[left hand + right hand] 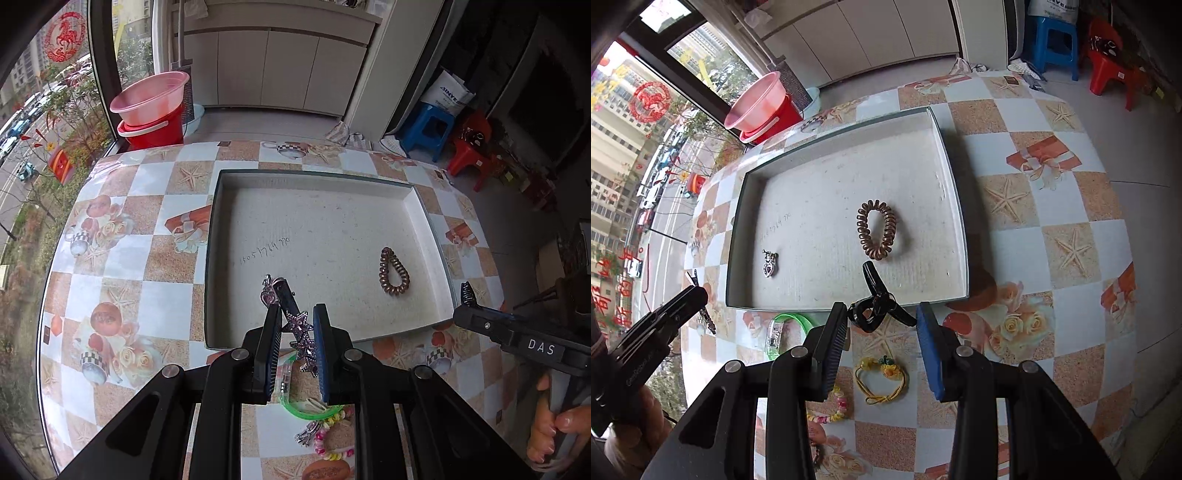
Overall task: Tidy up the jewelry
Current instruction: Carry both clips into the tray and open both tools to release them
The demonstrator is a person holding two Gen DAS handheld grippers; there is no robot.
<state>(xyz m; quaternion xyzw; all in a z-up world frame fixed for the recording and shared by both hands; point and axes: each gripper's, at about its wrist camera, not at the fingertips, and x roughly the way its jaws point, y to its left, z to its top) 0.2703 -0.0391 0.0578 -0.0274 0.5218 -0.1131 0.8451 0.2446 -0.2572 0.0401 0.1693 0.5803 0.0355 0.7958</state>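
— Status on the left gripper (pixel 297 317)? Gripping anything?

— Yep, pinching a purple star hair clip (pixel 303 332) between both pads, jaws closed down narrow on it. Hanging right over the near rim of the white tray (pixel 314 173), dark end of the clip poking out toward the tray floor.

— And the right gripper (pixel 882 308)?

— Clamping a black claw clip (pixel 873 299), jaws sitting a bit wider. Hovering just at the tray's near edge too, one prong pointing in over the tray. Showing up in the left wrist view as well, teeth sticking out past the fingertips.

— Anything lying in the tray already?

— Just two bits: brown spiral hair tie (pixel 877 230) resting toward the right half, small heart pendant (pixel 769 267) sitting near the left front corner, well apart from each other.

— Rest of the stuff?

— Lying on the checkered table (pixel 1034 122) in front of the tray: green bangle (pixel 790 319) just beside the rim, yellow hair tie (pixel 882 380) under the right gripper, pastel bead bracelet (pixel 834 406) next to that.
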